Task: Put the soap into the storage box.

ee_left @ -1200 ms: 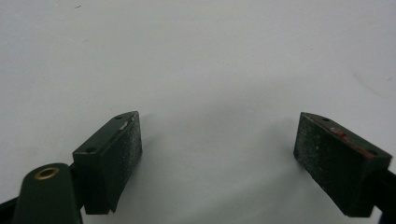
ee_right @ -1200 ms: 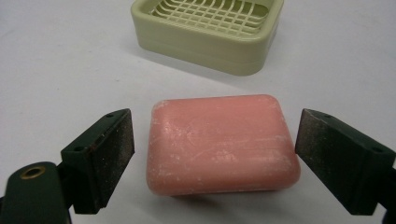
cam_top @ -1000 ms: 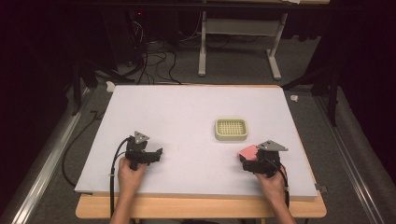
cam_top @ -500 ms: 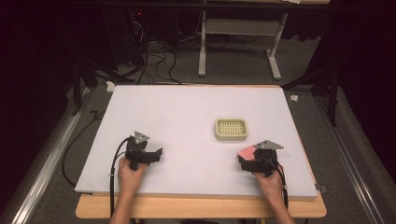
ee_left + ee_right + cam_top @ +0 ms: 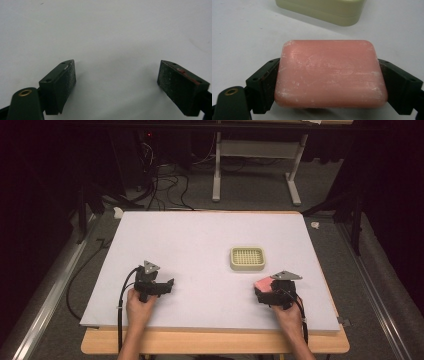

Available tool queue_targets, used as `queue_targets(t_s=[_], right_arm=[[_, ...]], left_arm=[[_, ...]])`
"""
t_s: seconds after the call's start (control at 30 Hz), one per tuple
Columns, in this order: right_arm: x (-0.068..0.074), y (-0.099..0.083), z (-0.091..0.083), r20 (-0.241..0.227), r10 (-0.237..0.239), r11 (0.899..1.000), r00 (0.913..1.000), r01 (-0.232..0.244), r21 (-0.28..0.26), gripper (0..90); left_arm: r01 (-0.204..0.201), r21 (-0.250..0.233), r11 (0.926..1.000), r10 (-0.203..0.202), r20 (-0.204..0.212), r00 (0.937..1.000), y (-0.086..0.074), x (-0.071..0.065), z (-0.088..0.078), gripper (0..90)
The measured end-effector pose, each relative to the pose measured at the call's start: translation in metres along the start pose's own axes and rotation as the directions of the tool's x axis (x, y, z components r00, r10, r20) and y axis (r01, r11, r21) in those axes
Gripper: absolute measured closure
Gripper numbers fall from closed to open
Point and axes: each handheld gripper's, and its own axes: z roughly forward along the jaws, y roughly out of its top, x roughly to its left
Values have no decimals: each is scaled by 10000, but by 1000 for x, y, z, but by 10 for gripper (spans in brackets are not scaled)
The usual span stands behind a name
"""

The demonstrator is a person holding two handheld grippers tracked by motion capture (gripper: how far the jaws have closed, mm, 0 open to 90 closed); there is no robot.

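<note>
Soap (image 5: 330, 73), one pink bar, sits pinched between the jaws of the right hand-held gripper (image 5: 272, 292), low over the near right part of the bench (image 5: 200, 245). In the right gripper view the jaws press on the bar's two short ends, so its long axis runs across from jaw to jaw, and its broad face lies roughly level. It seems to hang just above the bench surface, though whether it touches cannot be told.

One pale soap dish (image 5: 247, 258) with a gridded top stands ahead of that hand-held gripper and slightly to its left, near but apart from the bar. My judgement is that the coming move turns on this: the dish lies forward of the held bar, so a short carry forward and a little leftward would bring the soap over it, with the bar's long axis lined up with the dish's longer side.

The left hand-held gripper (image 5: 162, 287) rests on the near left of the bench, its jaws spread wide with nothing between them, well apart from dish and soap. The right hand is clearly the nearer one.
</note>
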Motion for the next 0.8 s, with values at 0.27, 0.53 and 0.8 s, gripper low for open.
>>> queue_targets(t_s=[0.27,0.53,0.8], right_arm=[[0,1,0,-41,-16,10000,10000,17,76,135],[1,3,0,-16,-27,9999,10000,28,155,137],[2,4,-3,-152,8,10000,9999,-8,38,137]], left_arm=[[-21,18,10000,21,4,10000,0,0,0,158],[-16,17,10000,16,5,10000,0,0,0,158],[-17,18,10000,17,6,10000,0,0,0,158]])
